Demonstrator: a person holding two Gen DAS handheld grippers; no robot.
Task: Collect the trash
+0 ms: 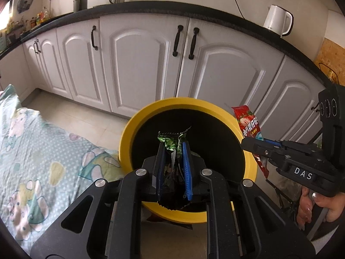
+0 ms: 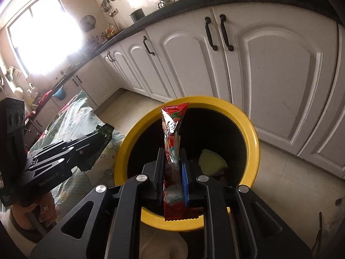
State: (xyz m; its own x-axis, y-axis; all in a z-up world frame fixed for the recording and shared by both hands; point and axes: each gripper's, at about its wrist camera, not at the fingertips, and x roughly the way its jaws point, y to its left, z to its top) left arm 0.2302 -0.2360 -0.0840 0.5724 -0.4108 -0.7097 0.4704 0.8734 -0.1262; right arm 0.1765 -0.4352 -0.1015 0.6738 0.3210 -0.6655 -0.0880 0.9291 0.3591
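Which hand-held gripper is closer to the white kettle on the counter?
Right. The right hand-held gripper is on the white kettle's side; the left hand-held gripper sits farther away over the yellow bin.

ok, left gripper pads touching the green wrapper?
Touching. The left wrist view shows the left gripper closed, both pads pressing the crumpled green wrapper between them, above the yellow bin.

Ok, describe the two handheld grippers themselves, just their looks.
Both are matte black, angular frames with cut-out linkage arms and silver round pivot bolts. The left gripper has blue ribbed finger pads; its body reads "GenRobot.AI" in the right wrist view. The right gripper shows a blue pad too, and "DAS" in white lettering on its side.
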